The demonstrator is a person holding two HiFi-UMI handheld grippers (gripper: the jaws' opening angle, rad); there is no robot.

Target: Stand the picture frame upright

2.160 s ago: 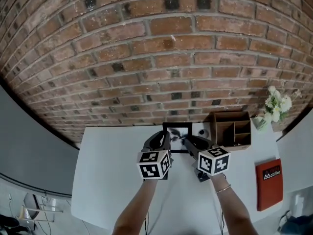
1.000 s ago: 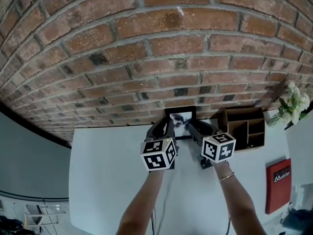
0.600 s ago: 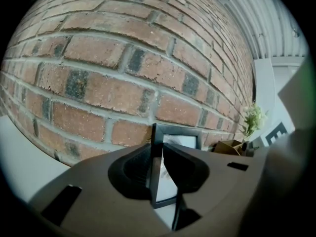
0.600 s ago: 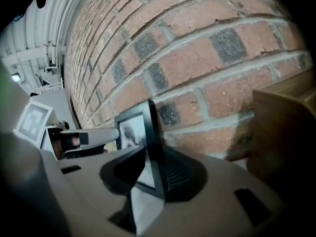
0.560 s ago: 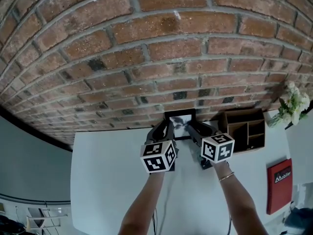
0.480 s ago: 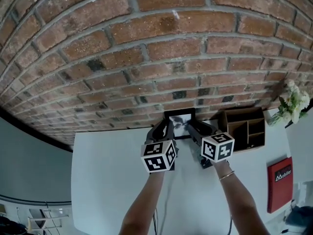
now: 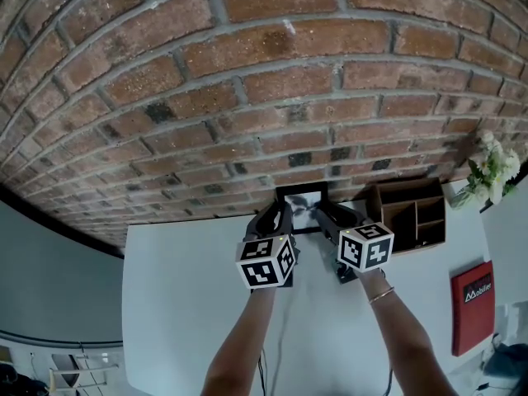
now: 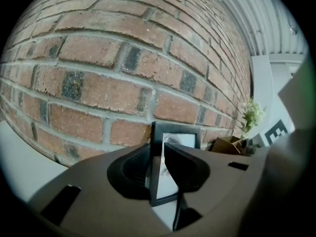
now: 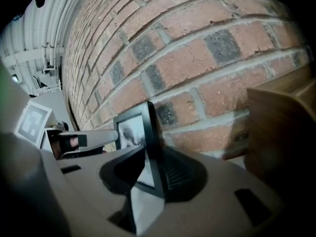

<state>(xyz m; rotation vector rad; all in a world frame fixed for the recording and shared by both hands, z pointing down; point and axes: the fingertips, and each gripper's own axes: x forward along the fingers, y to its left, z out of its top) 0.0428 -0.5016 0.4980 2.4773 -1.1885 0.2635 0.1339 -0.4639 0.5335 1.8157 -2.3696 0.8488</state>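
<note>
The left gripper [image 8: 157,150] has its two jaws either side of the left edge of the one picture frame [image 7: 302,207]. These jaws have just been opening, and a slim gap now shows between the nearer jaw and the glass, so the pads are not pressing on the frame. The right gripper [image 9: 154,152] has its two jaws standing wide around the frame's right edge, one in front of the glass and one behind the back. A pale wedge of gap shows between the front jaw and the glass.

The black frame stands upright at the middle of the head view, at the far edge of the white tabletop [image 7: 190,304]. Its back is close to the brick wall [image 7: 247,73] and its glass faces the person. Whether it touches the wall cannot be made out.

Two marker cubes show in the head view, one on each gripper: the left cube [image 7: 266,262] and the right cube [image 7: 365,247]. Below them, two bare forearms run to the bottom of the frame, the right one with a thin bracelet [image 7: 379,295].

To the right of the frame stands one wooden organiser [image 7: 373,221] with open compartments. Further right, at the picture's edge, are one bunch of white flowers [image 7: 491,167] and, lower down, one red booklet [image 7: 472,304] lying flat
</note>
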